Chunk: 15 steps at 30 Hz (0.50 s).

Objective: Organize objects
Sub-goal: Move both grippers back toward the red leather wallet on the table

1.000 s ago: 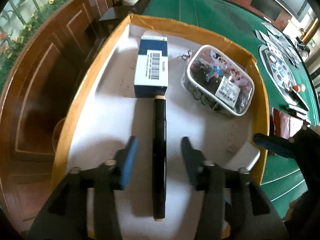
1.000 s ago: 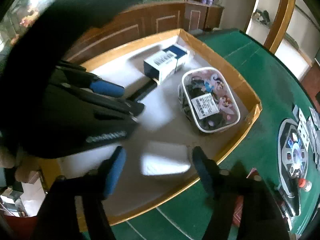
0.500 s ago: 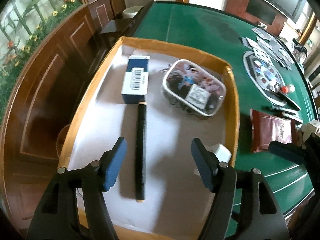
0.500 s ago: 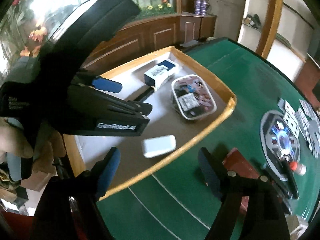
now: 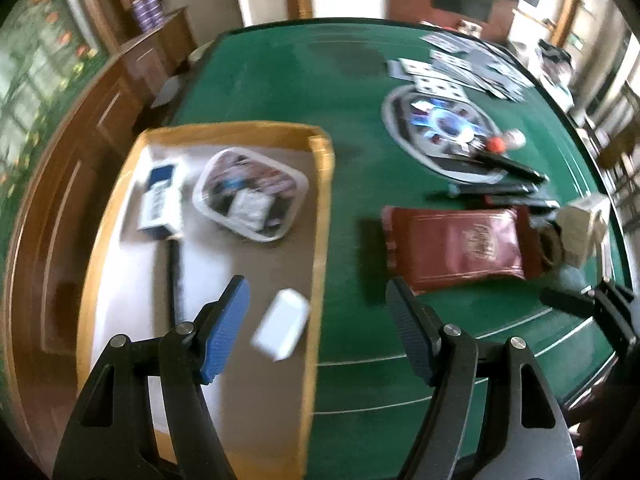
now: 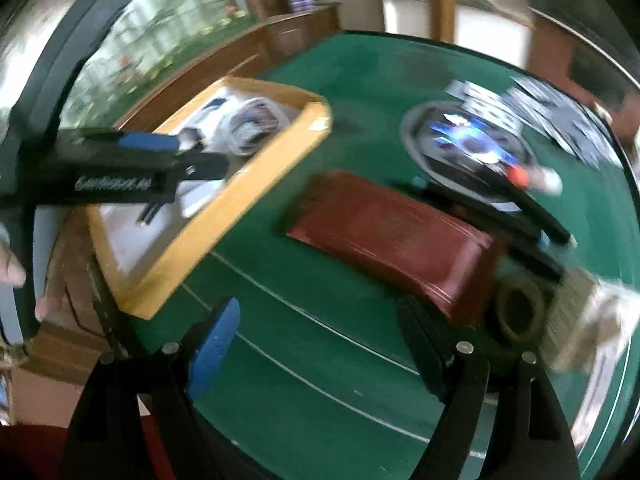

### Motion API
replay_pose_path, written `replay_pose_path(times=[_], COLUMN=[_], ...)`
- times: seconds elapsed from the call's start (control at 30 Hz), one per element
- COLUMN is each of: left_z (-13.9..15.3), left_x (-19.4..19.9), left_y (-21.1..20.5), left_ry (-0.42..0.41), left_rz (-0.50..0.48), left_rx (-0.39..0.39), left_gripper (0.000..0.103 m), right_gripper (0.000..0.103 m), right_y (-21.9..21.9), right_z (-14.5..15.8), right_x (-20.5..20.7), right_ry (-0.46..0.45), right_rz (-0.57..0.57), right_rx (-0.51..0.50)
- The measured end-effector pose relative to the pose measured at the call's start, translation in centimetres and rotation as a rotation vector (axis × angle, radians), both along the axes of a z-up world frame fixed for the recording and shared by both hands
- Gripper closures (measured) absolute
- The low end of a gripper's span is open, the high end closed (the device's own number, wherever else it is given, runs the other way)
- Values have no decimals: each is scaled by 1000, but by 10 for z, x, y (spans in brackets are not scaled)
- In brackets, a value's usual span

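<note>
A yellow-rimmed cardboard box (image 5: 322, 200) holds a blue-and-white carton (image 5: 160, 200), a clear case with a cartoon lid (image 5: 252, 196), a black pen (image 5: 174, 272) and a small white case (image 5: 282, 328). My left gripper (image 5: 316, 282) hangs open above the box's right wall, with nothing between its pads. My right gripper (image 6: 318, 306) is open and empty over the green felt, just short of a maroon packet (image 6: 392, 232). The box (image 6: 208, 216) lies to its left.
On the green table (image 5: 320, 80) lie a round palette-like tray (image 5: 444, 132), playing cards (image 5: 460, 68), black pens (image 5: 512, 168), a tape roll (image 6: 520, 312) and a beige box (image 5: 580, 228). Wooden panelling borders the table on the left.
Both grippers have opened wider and drawn back to the right, away from the box. The black pen and the white case stay lying in the box, clear of the jaws.
</note>
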<state>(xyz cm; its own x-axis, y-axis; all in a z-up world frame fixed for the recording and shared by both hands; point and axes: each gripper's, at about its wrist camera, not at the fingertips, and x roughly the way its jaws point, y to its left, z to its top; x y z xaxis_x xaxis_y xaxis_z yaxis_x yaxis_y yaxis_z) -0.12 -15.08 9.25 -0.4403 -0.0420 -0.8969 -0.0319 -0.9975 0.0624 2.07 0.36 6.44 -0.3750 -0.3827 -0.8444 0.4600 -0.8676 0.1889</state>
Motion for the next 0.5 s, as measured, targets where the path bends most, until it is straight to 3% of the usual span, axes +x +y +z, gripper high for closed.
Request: replay_pose_path(times=[0.27,0.5], left_z=[-5,-10], left_x=[-11,-23], left_y=[71,107], left_ry=[8,7], left_rz=[-163,-250], left_rx=[-60,-83], left_gripper=[32,32], right_gripper=[22,22], right_y=[53,88], right_z=[9,12], right_x=[0,8], right_ry=[20,30], right_rz=[-116,-196], right_rx=[-7,-1])
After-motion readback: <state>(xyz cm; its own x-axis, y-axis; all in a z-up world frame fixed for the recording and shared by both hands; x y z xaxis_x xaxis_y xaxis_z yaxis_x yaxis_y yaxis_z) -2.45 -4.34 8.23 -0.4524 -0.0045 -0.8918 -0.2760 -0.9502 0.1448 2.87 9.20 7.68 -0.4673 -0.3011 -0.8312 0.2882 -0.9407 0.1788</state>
